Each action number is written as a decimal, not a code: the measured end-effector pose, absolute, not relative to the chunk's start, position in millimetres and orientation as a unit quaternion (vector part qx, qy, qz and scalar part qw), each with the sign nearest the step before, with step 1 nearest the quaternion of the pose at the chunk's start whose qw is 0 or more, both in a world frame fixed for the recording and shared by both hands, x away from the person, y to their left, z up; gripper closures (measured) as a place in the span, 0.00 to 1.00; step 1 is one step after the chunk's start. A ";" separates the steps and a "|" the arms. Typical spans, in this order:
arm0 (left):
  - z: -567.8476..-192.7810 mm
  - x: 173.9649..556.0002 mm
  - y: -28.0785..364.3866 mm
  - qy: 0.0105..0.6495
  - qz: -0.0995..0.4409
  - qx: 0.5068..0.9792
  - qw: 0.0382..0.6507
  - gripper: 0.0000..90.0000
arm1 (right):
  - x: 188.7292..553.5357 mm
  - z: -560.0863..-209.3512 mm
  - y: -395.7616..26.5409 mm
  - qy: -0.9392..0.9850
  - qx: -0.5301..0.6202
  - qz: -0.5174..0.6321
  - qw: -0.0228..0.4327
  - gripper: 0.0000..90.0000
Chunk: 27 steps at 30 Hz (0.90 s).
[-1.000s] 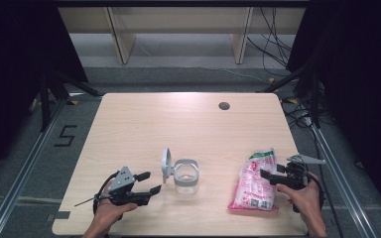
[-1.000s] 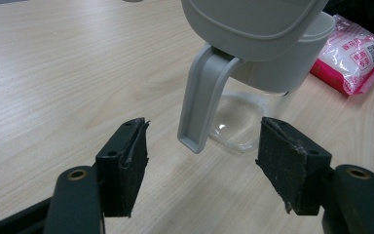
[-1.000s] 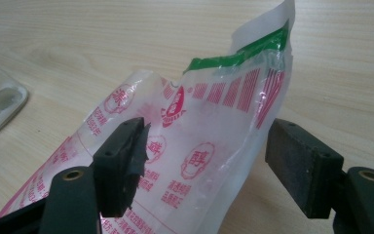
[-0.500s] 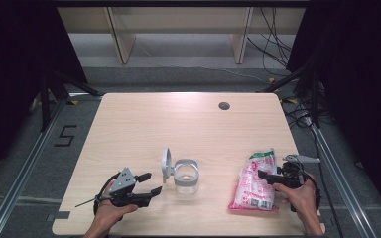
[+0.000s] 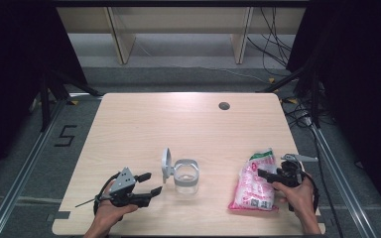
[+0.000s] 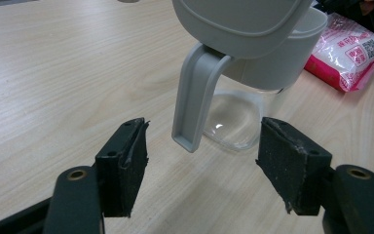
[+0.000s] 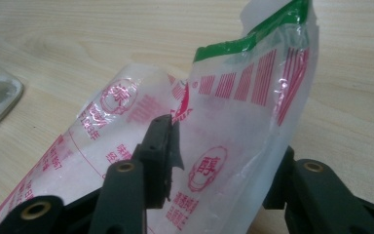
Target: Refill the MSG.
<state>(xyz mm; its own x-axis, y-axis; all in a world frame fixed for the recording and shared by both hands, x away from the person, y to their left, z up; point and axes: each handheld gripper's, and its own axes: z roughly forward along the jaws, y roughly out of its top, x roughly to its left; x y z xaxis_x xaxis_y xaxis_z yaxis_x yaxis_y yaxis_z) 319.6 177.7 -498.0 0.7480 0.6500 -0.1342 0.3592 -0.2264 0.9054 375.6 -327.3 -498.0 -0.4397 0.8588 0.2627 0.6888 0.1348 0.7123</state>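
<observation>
A clear glass jar (image 5: pixel 186 177) stands at the table's front middle, its grey hinged lid (image 5: pixel 166 164) swung up on its left. My left gripper (image 5: pixel 150 183) lies just left of it, open; in the left gripper view its jaws (image 6: pixel 202 156) straddle the lid's grey latch (image 6: pixel 194 97) without touching. At the front right lies a pink-and-white plastic bag (image 5: pixel 253 191) with a green top. My right gripper (image 5: pixel 267 177) has just been closing on its upper end. In the right gripper view the bag (image 7: pixel 253 97) stands crumpled between the jaws (image 7: pixel 224 146), one pad denting it.
The wooden table (image 5: pixel 178 124) has a small dark grommet hole (image 5: pixel 223 105) at the back right. Metal rails run along the floor on both sides, and cables lie on the floor beyond the right edge.
The right gripper's jaws have narrowed around the bag's top, and the hand has shifted slightly. The left gripper and the jar have not moved.
</observation>
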 end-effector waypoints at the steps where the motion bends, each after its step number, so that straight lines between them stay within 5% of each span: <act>1: -497.9 319.5 177.7 0.327 0.137 0.771 0.529 0.38 | 375.3 -497.3 -327.5 0.745 0.521 0.406 0.096 0.67; 15: -497.6 318.9 177.0 0.323 0.137 0.773 0.529 0.38 | 374.9 -497.5 -327.0 0.740 0.522 0.414 0.092 0.99; 27: -496.8 317.7 176.3 0.324 0.138 0.773 0.528 0.38 | 369.5 -485.9 -321.7 0.732 0.504 0.444 0.114 1.00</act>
